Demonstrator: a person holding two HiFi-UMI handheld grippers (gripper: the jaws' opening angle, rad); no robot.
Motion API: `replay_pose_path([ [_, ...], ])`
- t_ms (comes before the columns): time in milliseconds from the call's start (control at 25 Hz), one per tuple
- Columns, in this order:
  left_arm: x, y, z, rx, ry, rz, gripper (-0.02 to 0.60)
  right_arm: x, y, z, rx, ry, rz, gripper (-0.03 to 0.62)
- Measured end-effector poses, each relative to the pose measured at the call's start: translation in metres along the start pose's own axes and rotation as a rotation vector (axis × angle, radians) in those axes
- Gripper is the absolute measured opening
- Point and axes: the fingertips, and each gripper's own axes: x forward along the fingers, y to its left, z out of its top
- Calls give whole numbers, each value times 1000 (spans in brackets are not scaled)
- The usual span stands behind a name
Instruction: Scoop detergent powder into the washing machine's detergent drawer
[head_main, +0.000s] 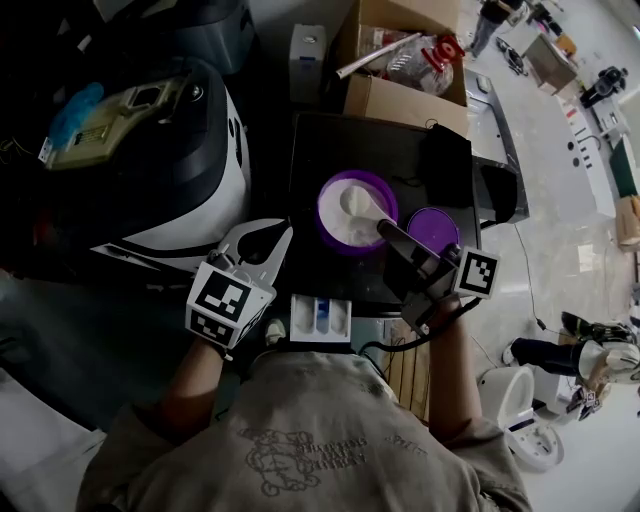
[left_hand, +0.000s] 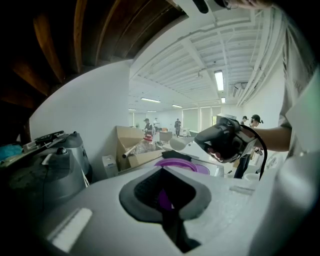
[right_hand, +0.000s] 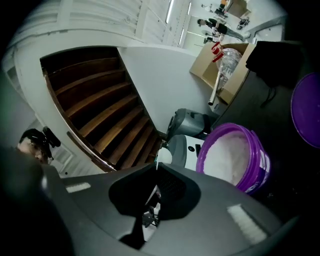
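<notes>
A purple tub (head_main: 340, 190) of white detergent powder (right_hand: 235, 152) stands on the dark machine top. A white scoop (head_main: 362, 205) hangs over the powder, and my right gripper (head_main: 387, 229) is shut on its handle. In the left gripper view the scoop (left_hand: 180, 143) sits just above the tub rim (left_hand: 177, 163). The tub's purple lid (head_main: 433, 229) lies to the right. The white detergent drawer (head_main: 321, 320) with a blue insert stands pulled out near my body. My left gripper (head_main: 282, 234) is shut on nothing, just left of the tub.
A large black-and-white appliance (head_main: 190, 170) fills the left side. A cardboard box (head_main: 400, 95) with a plastic bottle and a white canister (head_main: 307, 60) stand behind the machine. A black object (head_main: 447, 160) rests on the top at the right. People stand far off.
</notes>
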Motion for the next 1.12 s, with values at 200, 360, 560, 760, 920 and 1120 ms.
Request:
replay_pose_path([
  [200, -4, 0, 7, 3, -22, 7, 0, -12, 17, -5, 22, -22, 44, 31],
  [360, -9, -1, 14, 5, -40, 10, 0, -22, 29, -11, 36, -29, 77, 31],
  [560, -10, -5, 17, -4, -52, -6, 0, -26, 33, -22, 34, -25, 87, 31],
  [760, -8, -10, 18, 3, -51, -24, 0, -25, 33, -31, 42, -19, 93, 31],
  [920, -8, -15, 19, 5, -62, -34, 0, -27, 29, -40, 49, -21, 90, 31],
  [1120, -8, -25, 9, 7, -40, -61, 0, -37, 18, -52, 71, -33, 64, 31],
])
